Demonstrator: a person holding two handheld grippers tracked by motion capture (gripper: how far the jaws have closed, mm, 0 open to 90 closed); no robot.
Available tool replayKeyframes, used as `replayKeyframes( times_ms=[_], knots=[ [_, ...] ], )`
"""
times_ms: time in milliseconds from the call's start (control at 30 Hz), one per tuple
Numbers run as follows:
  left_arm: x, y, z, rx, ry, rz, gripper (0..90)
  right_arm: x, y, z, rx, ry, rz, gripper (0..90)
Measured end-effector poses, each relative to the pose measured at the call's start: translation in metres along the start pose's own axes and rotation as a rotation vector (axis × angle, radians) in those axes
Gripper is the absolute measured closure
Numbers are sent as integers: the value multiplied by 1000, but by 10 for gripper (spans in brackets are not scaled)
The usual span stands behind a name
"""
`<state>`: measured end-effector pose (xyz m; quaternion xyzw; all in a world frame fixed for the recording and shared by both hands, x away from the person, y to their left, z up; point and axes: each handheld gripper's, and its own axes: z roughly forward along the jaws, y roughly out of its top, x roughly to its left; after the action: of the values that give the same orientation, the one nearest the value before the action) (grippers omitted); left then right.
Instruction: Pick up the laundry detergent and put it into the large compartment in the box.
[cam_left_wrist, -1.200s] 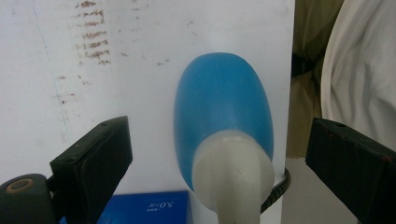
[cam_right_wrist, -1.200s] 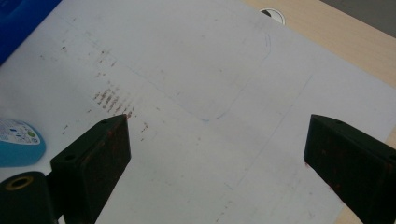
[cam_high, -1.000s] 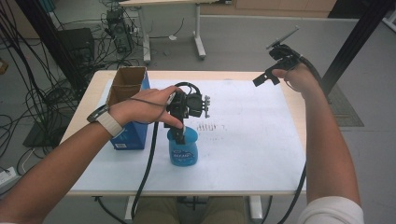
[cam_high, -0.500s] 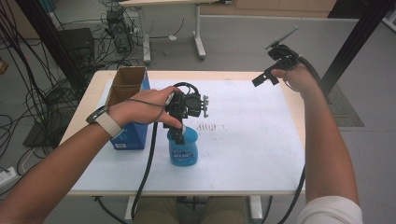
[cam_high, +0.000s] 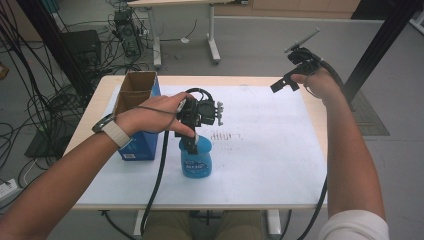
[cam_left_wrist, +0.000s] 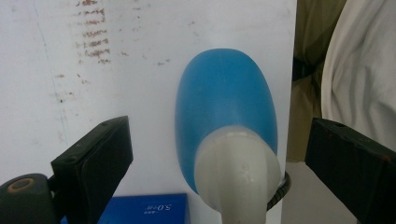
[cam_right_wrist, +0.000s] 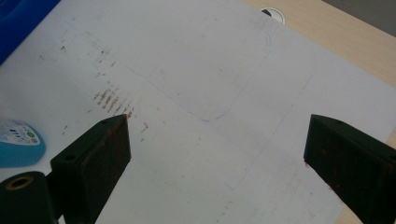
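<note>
The blue bottle (cam_high: 196, 161) stands upright on the white sheet (cam_high: 260, 150) that covers the counter (cam_high: 310, 90), near the front edge & a bit left of the middle. It has a pale cap (cam_left_wrist: 236, 175) on top. The left tongs (cam_high: 192, 145) hang right over the cap, pointing down, w/ the left hand (cam_high: 150, 117) holding them from the left side. In the left gripper view the jaws are spread wide, one on each side of the cap, & they do not touch it. The blue body of the bottle runs up the picture away from the cap. A blue box (cam_high: 136, 115) w/ an open brown top stands just left of the bottle, near it but not touching; its blue edge w/ small white print peeks in at the bottom of the left gripper view. Small reddish-brown marks (cam_high: 222, 135) sit on the sheet just behind the bottle. The right tongs (cam_high: 280, 86) are up in the air over the far right corner of the counter, well apart from the bottle, held by the right hand (cam_high: 320, 82). In the right gripper view the jaws are spread wide too, w/ nothing between them, & they look down at the sheet, the brown marks & a bit of the bottle at the left edge. A thin blue pen line (cam_right_wrist: 243, 93) curves on the sheet there. Black cables (cam_high: 157, 185) trail from both tongs down past the front of the counter.
</note>
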<state>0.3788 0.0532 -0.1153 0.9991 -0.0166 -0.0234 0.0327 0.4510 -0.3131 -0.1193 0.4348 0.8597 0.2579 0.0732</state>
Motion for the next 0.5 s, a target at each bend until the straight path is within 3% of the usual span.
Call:
replayKeyframes(
  times_ms=[500],
  knots=[
    [0,-1,-1,0,1,-2,81,0,0,0,-1,1,0,71]
  ],
)
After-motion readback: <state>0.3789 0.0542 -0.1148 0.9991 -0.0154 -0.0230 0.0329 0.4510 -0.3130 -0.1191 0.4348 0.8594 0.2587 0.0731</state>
